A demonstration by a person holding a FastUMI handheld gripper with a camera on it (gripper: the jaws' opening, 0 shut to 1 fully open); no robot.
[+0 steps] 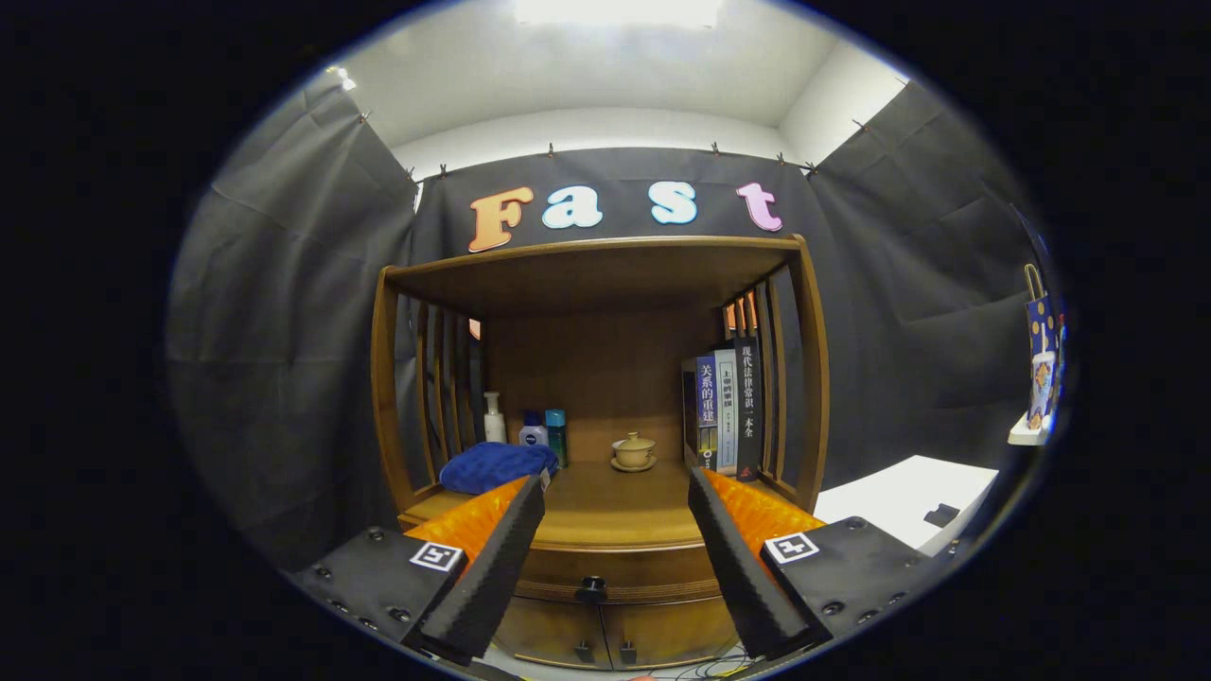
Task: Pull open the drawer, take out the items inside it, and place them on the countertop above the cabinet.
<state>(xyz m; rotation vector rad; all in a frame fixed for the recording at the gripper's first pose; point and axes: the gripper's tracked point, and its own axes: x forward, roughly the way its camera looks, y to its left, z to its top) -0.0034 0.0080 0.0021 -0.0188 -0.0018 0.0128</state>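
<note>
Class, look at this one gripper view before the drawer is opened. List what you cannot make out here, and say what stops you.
- Drawer contents: gripper view, hidden behind its shut front; only the knob shows.
- Lower cabinet doors: cut off at the bottom and partly covered by the open tool fingers.
- Bottles: partly hidden behind the blue cloth.
- Bag far off beside the cabinet: distorted, contents unreadable.

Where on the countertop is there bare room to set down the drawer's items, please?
The front middle of the countertop, between the blue cloth and the books, ahead of the lidded cup. Bottles crowd the back left. The open gripper holds nothing.
</note>
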